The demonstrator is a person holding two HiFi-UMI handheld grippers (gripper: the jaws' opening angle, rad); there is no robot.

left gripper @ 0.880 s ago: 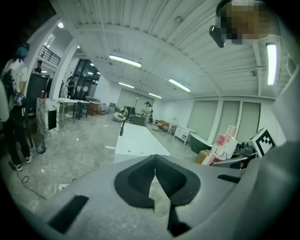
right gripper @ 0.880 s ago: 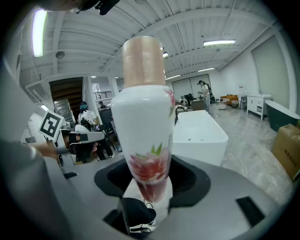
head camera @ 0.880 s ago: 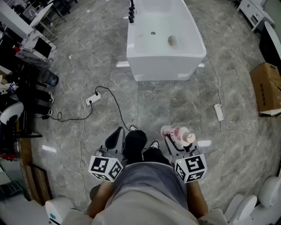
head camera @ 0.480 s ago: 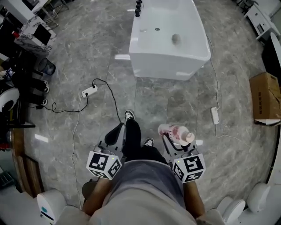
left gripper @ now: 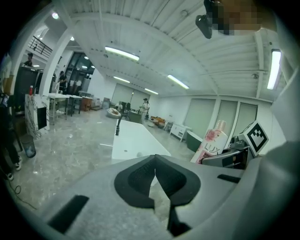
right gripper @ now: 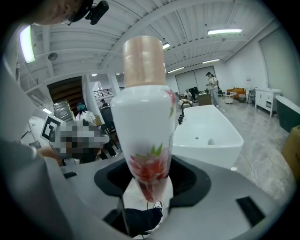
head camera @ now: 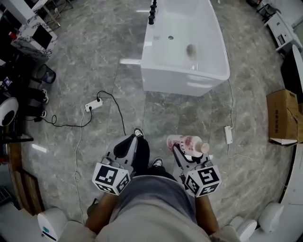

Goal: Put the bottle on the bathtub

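Carrying stage of the task, as I judge it: I stand on the grey stone floor [head camera: 94,56] with the bottle [head camera: 188,143] in hand, and the white bathtub [head camera: 182,84] sits in the upper middle of the head view, well apart from me. My right gripper [head camera: 183,151] holds the bottle at the lower right of centre in that view. In the right gripper view its jaws stand wide and clamp the narrow end of the white, flower-printed body, with the tan cap [right gripper: 144,58] pointing up and away from the camera. My left gripper [head camera: 124,147], at the lower left of centre, has its jaws brought together, tips meeting, with nothing between them; its own view shows the tub beyond them and the bottle at the right edge. The next move, in my estimate, calls for walking up the frame to the tub, stepping past the white power strip [head camera: 93,104] and its black cable [head camera: 116,106] at centre left and the second strip [head camera: 228,134] at right. I would then stand the bottle upright on a flat part of the rim, perhaps near the dark tap [head camera: 152,13] at the far end, and only then open the right jaws.
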